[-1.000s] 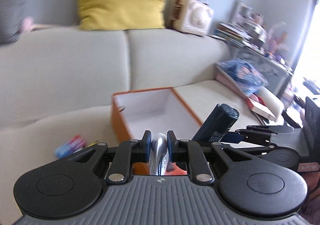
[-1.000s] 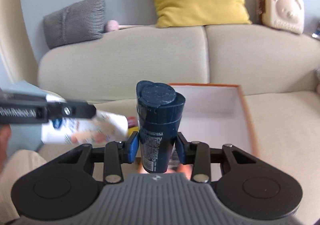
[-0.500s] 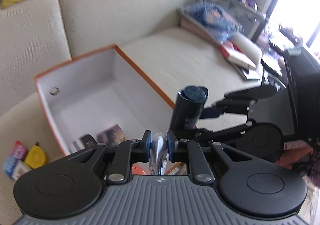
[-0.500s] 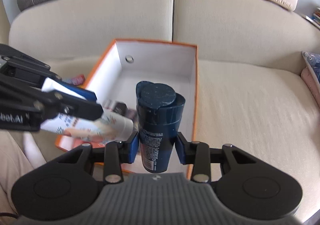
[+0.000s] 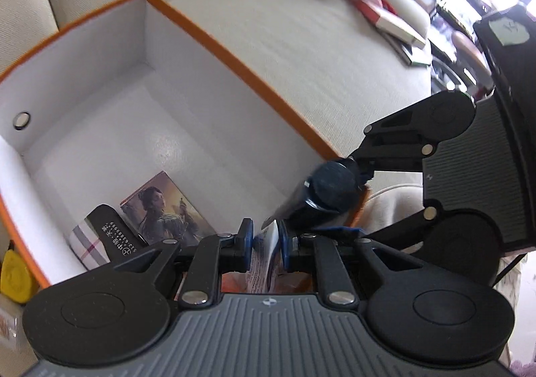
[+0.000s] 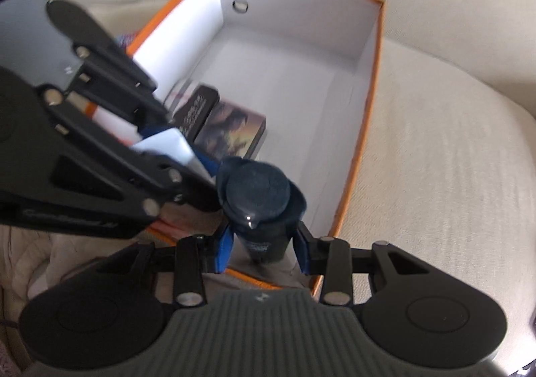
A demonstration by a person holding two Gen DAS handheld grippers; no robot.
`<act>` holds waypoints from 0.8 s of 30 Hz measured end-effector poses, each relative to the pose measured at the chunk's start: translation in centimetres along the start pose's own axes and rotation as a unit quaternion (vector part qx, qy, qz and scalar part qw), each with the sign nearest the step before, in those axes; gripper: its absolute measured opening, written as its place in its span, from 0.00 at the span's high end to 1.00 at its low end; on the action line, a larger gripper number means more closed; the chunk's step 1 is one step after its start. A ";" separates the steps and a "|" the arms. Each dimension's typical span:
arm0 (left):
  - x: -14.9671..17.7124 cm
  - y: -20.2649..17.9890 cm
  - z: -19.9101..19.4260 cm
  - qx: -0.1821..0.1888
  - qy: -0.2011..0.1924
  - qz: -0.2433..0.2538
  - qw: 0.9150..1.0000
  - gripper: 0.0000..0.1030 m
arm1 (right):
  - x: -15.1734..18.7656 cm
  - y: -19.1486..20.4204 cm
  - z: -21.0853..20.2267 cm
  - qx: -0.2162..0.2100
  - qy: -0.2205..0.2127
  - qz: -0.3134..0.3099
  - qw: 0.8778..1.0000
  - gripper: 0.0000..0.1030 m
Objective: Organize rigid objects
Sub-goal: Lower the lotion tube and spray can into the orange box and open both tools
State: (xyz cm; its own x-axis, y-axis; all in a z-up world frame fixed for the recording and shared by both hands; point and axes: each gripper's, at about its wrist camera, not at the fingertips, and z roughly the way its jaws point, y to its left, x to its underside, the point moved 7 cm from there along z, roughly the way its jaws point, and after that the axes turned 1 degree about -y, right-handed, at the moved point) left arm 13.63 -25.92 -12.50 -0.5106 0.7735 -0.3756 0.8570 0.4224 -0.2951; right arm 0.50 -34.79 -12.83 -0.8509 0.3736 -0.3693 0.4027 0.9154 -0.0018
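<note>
An orange box [image 5: 214, 42] with white inside walls [image 6: 378, 52] sits on the beige sofa. My left gripper [image 5: 264, 244] is shut on a white tube [image 5: 263, 259], held over the box's near end; the tube also shows in the right wrist view [image 6: 167, 145]. My right gripper [image 6: 261, 248] is shut on a dark blue bottle [image 6: 259, 206], held over the box's near right corner, close beside the left gripper. The bottle also shows in the left wrist view [image 5: 321, 196].
A picture-printed pack [image 5: 167, 206], a black case [image 5: 114, 229] and a plaid item [image 5: 85, 246] lie at the box's near end. A yellow object [image 5: 13, 273] lies outside the box's left wall. Books [image 5: 395, 21] and a blue bag lie at the sofa's far right.
Both grippers have tilted down and moved in over the box with their loads. The views went from the sofa back to the box interior. The tube and bottle are now close together.
</note>
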 end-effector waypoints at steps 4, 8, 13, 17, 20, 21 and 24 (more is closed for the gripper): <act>-0.6 1.7 2.0 0.012 0.028 -0.013 0.999 0.83 | -0.5 -0.3 1.6 -0.028 0.042 -0.005 0.999 0.62; -1.2 3.2 3.0 0.035 0.028 -0.043 0.998 0.82 | -1.2 -0.2 2.3 -0.029 0.047 -0.016 0.998 0.60; -1.4 5.7 2.8 0.033 0.003 -0.098 0.995 0.73 | -1.8 -0.6 2.5 -0.017 0.030 -0.019 0.999 0.61; -1.1 6.6 2.1 0.023 -0.014 -0.115 0.993 0.59 | -2.1 -1.0 2.5 -0.022 0.019 -0.011 1.000 0.62; -0.8 6.9 1.1 0.019 -0.024 -0.123 0.992 0.51 | -2.2 -1.1 2.6 -0.018 0.012 -0.008 1.000 0.62; -0.8 7.1 0.8 0.015 -0.023 -0.128 0.991 0.51 | -2.2 -1.0 2.7 -0.015 0.010 -0.013 1.000 0.62; -0.4 7.2 0.3 0.017 -0.009 -0.146 0.989 0.51 | -2.3 -0.7 2.9 -0.008 0.001 -0.019 1.000 0.62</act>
State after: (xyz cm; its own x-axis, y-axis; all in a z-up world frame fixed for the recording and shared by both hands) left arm 19.99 -23.35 -14.74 -0.7368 0.6131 -0.2850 0.6708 0.6098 -0.4220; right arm 3.18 -36.77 -14.68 -0.8661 0.3391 -0.3673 0.3649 0.9310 -0.0010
